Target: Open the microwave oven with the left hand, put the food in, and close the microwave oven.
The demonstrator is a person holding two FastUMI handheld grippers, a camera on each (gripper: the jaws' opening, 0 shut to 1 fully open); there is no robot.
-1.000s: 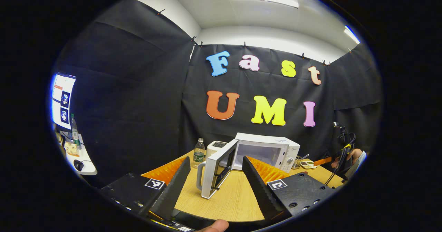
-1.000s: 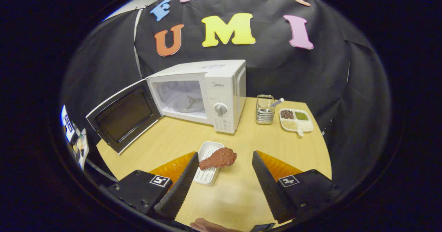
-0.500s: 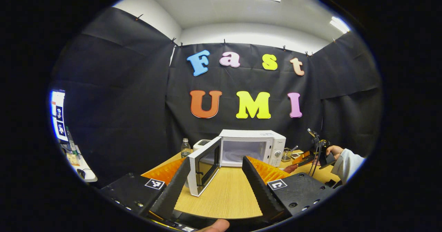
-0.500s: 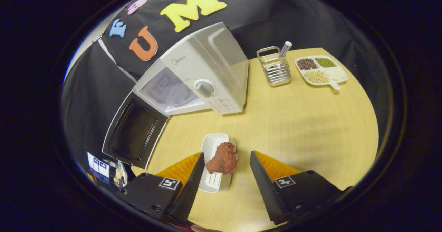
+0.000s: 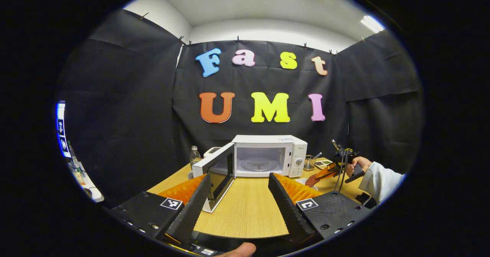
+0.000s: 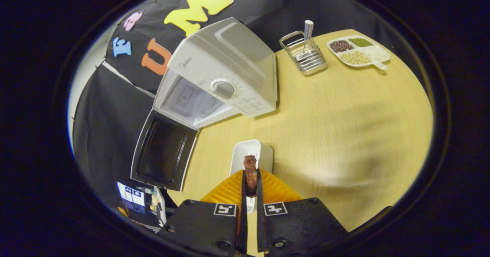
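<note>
white microwave point(image 6: 226, 73) open, brown drumstick point(image 6: 250, 174) clamped

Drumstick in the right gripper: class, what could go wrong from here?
The right gripper pinches the drumstick at one end over the white tray; it might slip or swing out. On the way to the microwave, it could clip the open door.

Drumstick point(image 6: 250, 176) mostly hidden between right gripper point(image 6: 249, 188) fingers point(image 6: 242, 190).
</note>
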